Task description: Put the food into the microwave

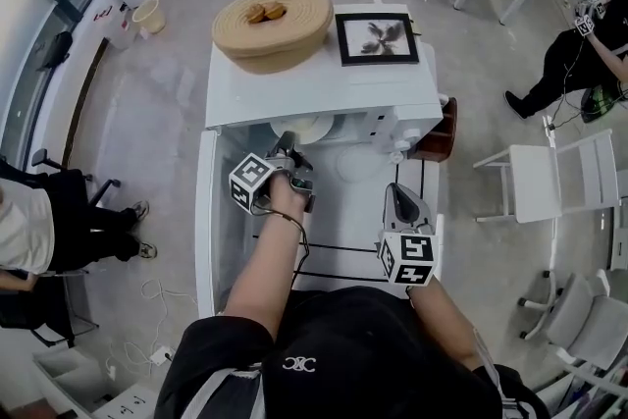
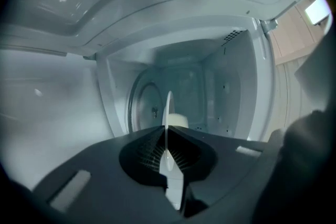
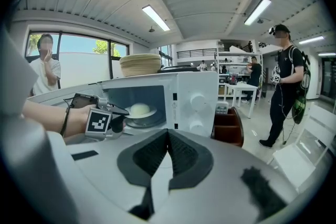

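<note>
White microwave [image 3: 197, 102] sits on the surface [image 1: 334, 231] with its cavity wide open. Left claw [image 2: 167, 132] is clenched on the rim of a thin white plate [image 3: 140, 114], holding it level inside the cavity over the glass turntable [image 2: 147, 102]. Can't really tell if the plate touches the turntable or not. A pale round bun [image 3: 139, 108] sits on the plate. Right claw [image 3: 168, 132] hangs back over the surface, jaws pressed together with nothing in them. On top of the microwave are a woven basket [image 1: 294, 49] and a framed picture [image 1: 377, 37].
</note>
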A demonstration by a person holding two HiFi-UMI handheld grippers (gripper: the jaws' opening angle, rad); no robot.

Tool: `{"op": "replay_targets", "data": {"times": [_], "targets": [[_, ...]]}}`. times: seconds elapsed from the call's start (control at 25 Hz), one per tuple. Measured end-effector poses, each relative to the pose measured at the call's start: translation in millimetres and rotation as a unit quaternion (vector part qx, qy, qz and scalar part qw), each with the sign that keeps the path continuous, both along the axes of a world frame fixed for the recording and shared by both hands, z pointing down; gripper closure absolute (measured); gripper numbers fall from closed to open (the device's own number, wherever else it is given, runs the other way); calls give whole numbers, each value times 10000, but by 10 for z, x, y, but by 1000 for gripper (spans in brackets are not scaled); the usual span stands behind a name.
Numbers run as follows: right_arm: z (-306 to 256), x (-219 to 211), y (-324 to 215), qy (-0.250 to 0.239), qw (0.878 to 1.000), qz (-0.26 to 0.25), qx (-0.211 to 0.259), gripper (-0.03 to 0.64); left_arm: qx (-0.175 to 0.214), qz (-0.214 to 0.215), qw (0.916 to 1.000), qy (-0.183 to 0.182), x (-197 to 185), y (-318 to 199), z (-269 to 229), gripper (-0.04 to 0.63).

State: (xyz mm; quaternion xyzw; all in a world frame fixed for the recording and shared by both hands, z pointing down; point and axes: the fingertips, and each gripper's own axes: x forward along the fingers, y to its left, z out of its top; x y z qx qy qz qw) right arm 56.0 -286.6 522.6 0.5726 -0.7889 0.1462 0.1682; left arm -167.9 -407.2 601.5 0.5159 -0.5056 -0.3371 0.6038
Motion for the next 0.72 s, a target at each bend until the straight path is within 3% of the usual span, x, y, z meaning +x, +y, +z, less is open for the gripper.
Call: {"op": "replay_targets", "data": {"times": [0.72], "targets": [[6, 327, 56, 198, 9980, 604, 1, 609, -131, 88, 9994, -295, -30, -448, 113, 577]]}}
